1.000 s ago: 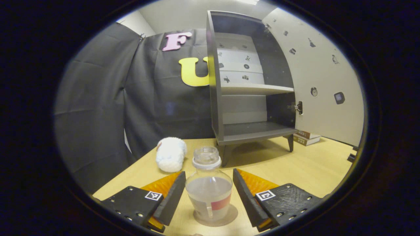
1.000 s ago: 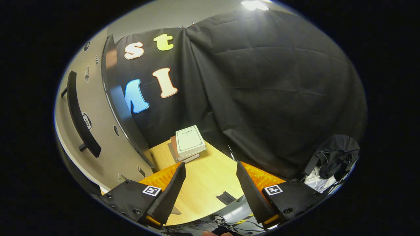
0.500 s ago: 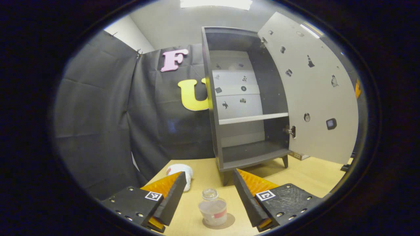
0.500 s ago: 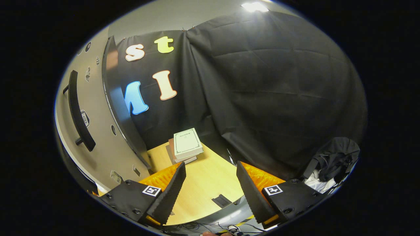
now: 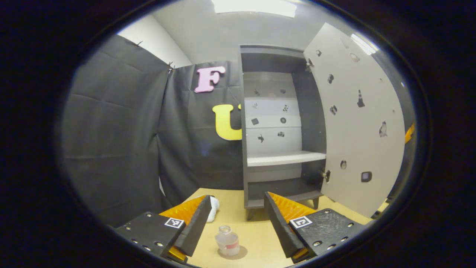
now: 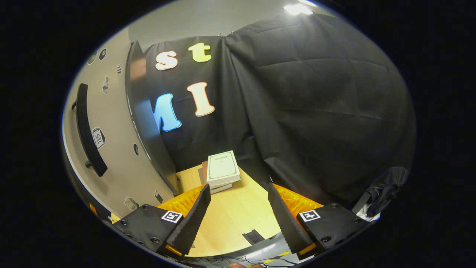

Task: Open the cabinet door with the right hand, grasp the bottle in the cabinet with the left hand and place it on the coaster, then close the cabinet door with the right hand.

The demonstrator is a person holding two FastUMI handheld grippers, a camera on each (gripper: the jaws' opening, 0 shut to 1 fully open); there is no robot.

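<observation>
Cabinet stands at the far end of the wooden table, its door swung wide. Bottle stands upright on the coaster, before the cabinet. My left gripper and right gripper both gape wide, empty.

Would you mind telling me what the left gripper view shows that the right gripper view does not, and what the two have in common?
The left gripper view alone shows the bottle standing on the coaster, a white fluffy thing behind it, and the cabinet's bare shelves. The right gripper view alone shows the door's black handle and a stack of books. Both show the open cabinet door, the wooden table and an open, empty gripper: left gripper, right gripper.
</observation>
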